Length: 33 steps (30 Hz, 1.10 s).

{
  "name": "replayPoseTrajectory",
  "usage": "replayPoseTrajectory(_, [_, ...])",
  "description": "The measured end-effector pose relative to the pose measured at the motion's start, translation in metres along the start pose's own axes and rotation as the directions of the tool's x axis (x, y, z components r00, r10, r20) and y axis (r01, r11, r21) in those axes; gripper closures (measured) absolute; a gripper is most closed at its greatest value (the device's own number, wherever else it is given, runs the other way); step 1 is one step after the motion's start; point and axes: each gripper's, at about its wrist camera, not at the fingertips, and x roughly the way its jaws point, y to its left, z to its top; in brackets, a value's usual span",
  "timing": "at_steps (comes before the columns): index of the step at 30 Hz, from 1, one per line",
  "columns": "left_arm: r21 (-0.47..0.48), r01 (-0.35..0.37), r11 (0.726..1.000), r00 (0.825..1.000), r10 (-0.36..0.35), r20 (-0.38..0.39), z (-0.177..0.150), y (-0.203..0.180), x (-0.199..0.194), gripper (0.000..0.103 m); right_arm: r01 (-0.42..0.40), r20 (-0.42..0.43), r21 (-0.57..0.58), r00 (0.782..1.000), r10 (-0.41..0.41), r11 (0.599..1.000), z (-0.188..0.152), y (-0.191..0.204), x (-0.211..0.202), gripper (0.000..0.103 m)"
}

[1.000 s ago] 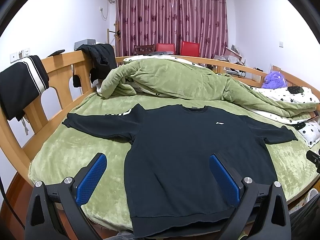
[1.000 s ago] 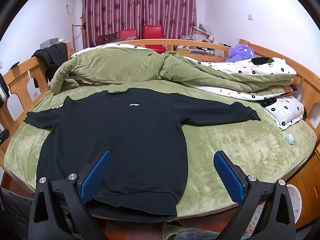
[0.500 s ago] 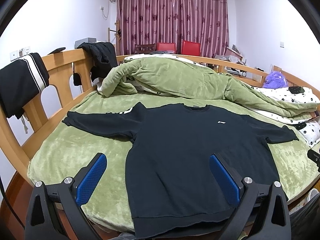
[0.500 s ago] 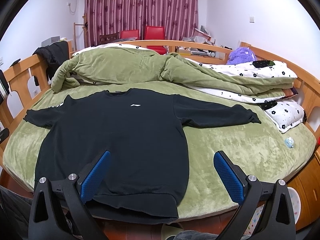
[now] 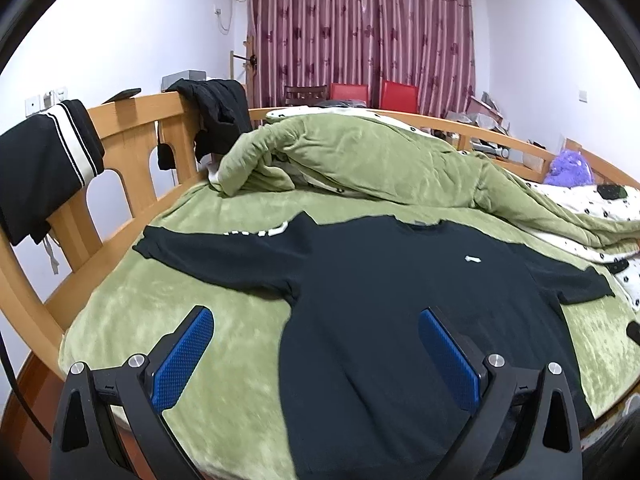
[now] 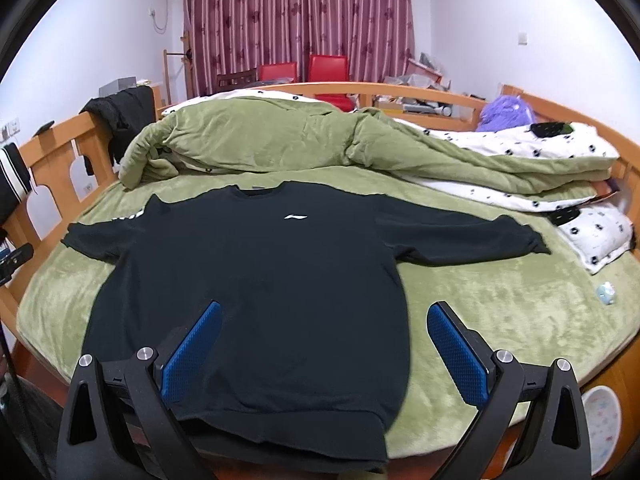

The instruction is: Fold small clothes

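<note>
Your black sweatshirt lies flat and face up on the green bed cover, both sleeves spread out to the sides, the small white chest logo showing and the hem reaching the near edge of the bed. Your left gripper hovers over the garment's left side with its jaws spread wide and nothing between them; one blue pad sits over bare cover, the other over the dark body. Your right gripper hangs above the hem end, likewise released and empty (whether either one touches the cloth cannot be told). Behind the sweatshirt a green quilt is bunched up, running into a white spotted one. A wooden bed rail curves around the left, with dark clothes draped over it. Maroon curtains close the far wall, with red chairs in front of them.
</note>
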Motion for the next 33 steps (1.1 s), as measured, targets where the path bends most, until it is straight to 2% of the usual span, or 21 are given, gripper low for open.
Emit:
replayPoseTrajectory(4, [0.006,-0.024,1.0,0.999,0.024,-0.022,0.017,0.018,0.035,0.0,-0.064,-0.005,0.036,0.998,0.064,0.997,0.009,0.003,0.023,0.002])
replayPoseTrajectory(7, [0.004,-0.081,0.997,0.995,0.081,-0.059,0.025,0.035,0.068,0.0,-0.106,-0.043,0.049,0.993,0.108,0.993,0.021,0.009,0.048,0.002])
replayPoseTrajectory(10, [-0.022,-0.092,0.996,0.99,0.089,-0.105,0.029,0.054,0.1,0.0,-0.089,-0.064,0.006,0.994,0.09,0.996,0.037,0.025,0.073,0.002])
replayPoseTrajectory(14, [-0.042,-0.133,0.99,0.985,0.127,-0.119,0.032,0.088,0.14,0.0,-0.052,-0.048,-0.055,0.998,0.05,0.997,0.059,0.046,0.096,0.002])
replayPoseTrajectory(20, [-0.113,-0.201,0.973,0.972,0.184,-0.144,0.028,0.141,0.195,0.0,-0.096,-0.048,-0.023,0.994,0.095,0.995,0.089,0.059,0.13,0.004])
replayPoseTrajectory(25, [-0.17,-0.237,0.956,0.96,0.205,-0.19,0.019,0.186,0.247,0.001,-0.109,-0.047,-0.011,0.993,0.109,0.994,0.096,0.071,0.163,0.008])
replayPoseTrajectory(27, [-0.174,-0.249,0.953,0.954,0.21,-0.214,0.015,0.2,0.265,0.005,-0.114,-0.05,-0.008,0.992,0.114,0.993,0.095,0.073,0.174,0.013])
replayPoseTrajectory(30, [-0.178,-0.266,0.947,0.946,0.221,-0.239,0.011,0.219,0.291,0.005,-0.125,-0.087,-0.01,0.989,0.123,0.992,0.096,0.08,0.199,0.02])
replayPoseTrajectory(32, [-0.184,-0.257,0.949,0.947,0.209,-0.243,0.01,0.228,0.306,0.005,-0.119,-0.107,-0.022,0.988,0.116,0.993,0.099,0.087,0.214,0.022])
replayPoseTrajectory(33, [-0.182,-0.269,0.946,0.942,0.219,-0.253,0.01,0.233,0.315,0.005,-0.114,-0.116,-0.03,0.987,0.11,0.993,0.102,0.09,0.221,0.022])
